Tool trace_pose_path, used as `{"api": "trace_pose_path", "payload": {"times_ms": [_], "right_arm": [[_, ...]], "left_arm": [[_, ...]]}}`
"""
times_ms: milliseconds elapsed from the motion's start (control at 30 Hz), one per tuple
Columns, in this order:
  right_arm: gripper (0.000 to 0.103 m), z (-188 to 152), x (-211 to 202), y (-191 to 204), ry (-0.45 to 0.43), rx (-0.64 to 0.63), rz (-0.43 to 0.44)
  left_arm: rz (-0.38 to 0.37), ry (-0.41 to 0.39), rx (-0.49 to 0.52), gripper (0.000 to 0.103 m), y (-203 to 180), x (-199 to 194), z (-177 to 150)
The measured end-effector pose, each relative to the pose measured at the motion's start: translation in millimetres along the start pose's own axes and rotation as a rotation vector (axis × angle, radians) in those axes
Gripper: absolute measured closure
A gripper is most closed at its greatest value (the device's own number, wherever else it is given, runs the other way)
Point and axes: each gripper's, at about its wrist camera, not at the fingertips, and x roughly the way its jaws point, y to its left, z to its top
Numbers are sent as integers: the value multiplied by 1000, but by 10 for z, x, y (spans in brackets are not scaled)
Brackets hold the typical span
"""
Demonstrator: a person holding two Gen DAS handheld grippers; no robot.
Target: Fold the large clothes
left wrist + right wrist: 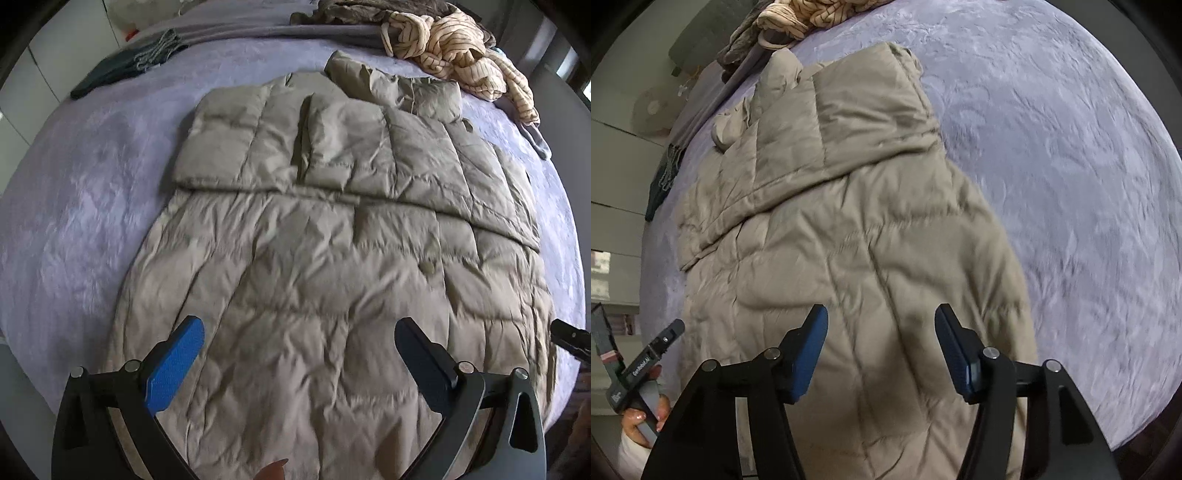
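Observation:
A beige quilted puffer coat (303, 258) lies flat on the lilac bed cover (85, 206), its upper part and a sleeve folded across the body. In the right wrist view the same coat (849, 240) stretches away from me. My left gripper (299, 332) hangs above the coat's near end, jaws wide open with nothing between the blue pads. Over the coat's near right part my right gripper (881, 325) is open too, and nothing sits between its pads. A hand (646, 417) holding the other gripper's handle shows at the lower left of the right wrist view.
A crumpled cream striped garment (461, 55) lies at the far right of the bed, with darker clothes behind it. A dark green folded item with a fringe (129, 62) rests at the far left. The lilac cover (1052, 166) spreads to the right of the coat.

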Motion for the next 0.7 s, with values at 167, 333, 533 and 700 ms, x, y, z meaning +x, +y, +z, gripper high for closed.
{"api": "trace_pose_path", "payload": {"times_ms": [167,333,533,700], "right_arm": [[30,-323,-91,46,-23,40,0],[19,-669,-126,104,-16,67,14],[18,-1037,-258,220,-30,90,58],[18,-1324,-280,288,-18,114,95]], "left_arm": [[6,12,-5,0,160,-50,-153],[-8,18,15,0,377,-169,-367],[1,22,38,0,547,-345,-635],[-19,20,45,0,664,-459,-822]]}}
